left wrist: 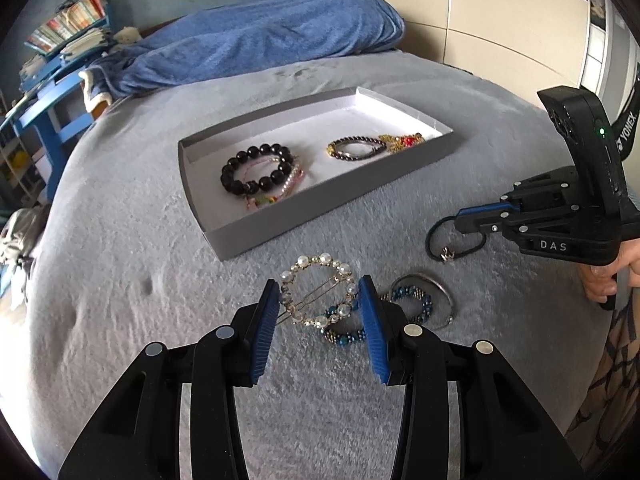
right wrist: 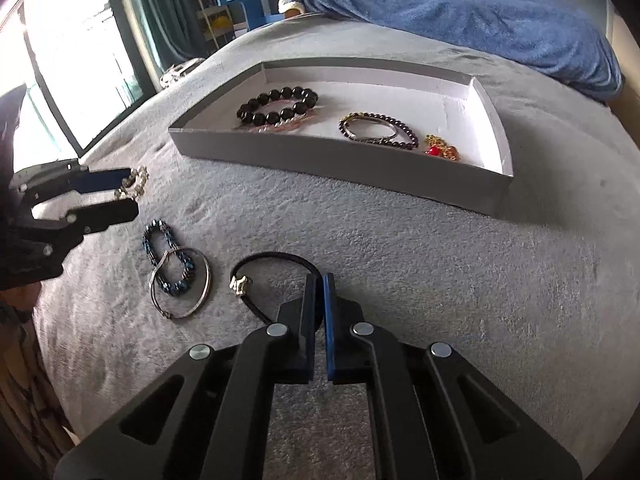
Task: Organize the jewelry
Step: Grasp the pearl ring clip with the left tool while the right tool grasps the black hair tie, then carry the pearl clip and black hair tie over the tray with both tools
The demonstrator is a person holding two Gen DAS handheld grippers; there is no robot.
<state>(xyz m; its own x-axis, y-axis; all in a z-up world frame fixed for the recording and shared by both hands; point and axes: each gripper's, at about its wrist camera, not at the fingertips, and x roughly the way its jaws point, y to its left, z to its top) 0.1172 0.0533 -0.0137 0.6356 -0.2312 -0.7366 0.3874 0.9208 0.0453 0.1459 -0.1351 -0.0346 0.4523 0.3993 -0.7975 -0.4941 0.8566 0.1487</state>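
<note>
1. Straddling the pearl clip, the left gripper has its jaws wide, one pad on each side of the ring, not yet touching as far as I can see.
2. Pearl clip lies flat on the bedspread, just in front of the tray, overlapping the blue bead bracelet. Looks light and rigid: thin metal ring, pearls probably glued on, wire pin across the middle. Likely fragile and slippery at the pearls.
3. Best hold, I judge: pinch across the ring's outer edges with a gentle close. Watch that the blue bracelet does not come up with it.
4. Right gripper has its jaws nearly together on the black cord, which runs between the pads. It looks pinched, with the cord's far loop and its metal charm lying on the fabric.
5. Black cord is soft and limp, so it will dangle. Any point grips fine, but lift high over the tray wall.
6. Silver bangle lies over the blue bracelet; it looks stiff and thin, so grip it across the wire.
7. Tray already holds the black bead bracelet, a dark bracelet and a red-gold piece.
</note>
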